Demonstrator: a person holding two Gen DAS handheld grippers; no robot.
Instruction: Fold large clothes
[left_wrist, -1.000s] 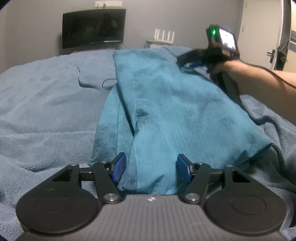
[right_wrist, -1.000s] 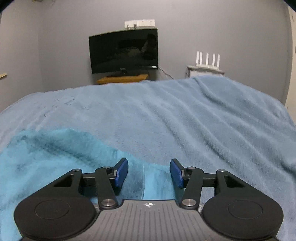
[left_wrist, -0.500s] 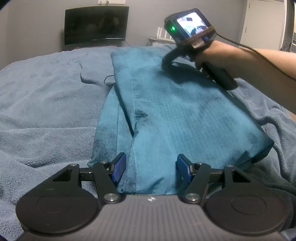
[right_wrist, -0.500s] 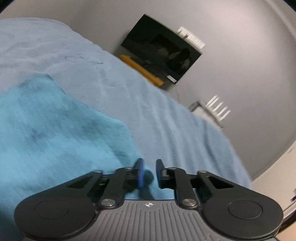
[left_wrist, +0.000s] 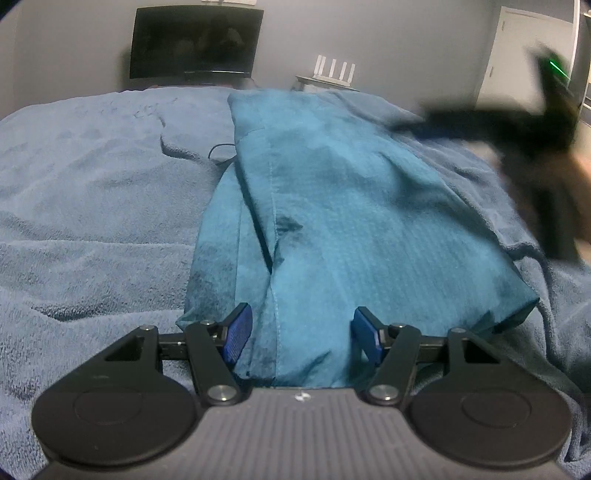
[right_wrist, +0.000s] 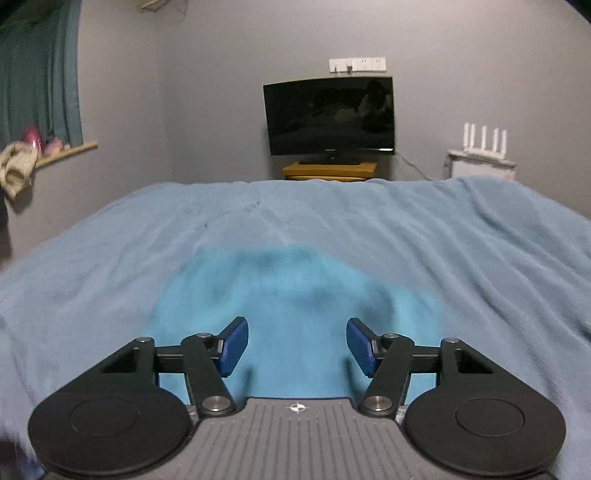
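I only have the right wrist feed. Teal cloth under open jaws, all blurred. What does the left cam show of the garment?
Observer: The teal garment lies folded lengthwise on the blue blanket, running away from the left gripper.
Operator: Is the left one gripping it?
Observer: No. Its jaws stand wide open around the near hem, blue pads apart from each other.
Operator: Any loose bits?
Observer: Yes, a lower layer sticks out along the left side of the top fold.
Operator: Where am I in that view?
Observer: The right gripper is a dark blur at the upper right, above the garment's far right edge.
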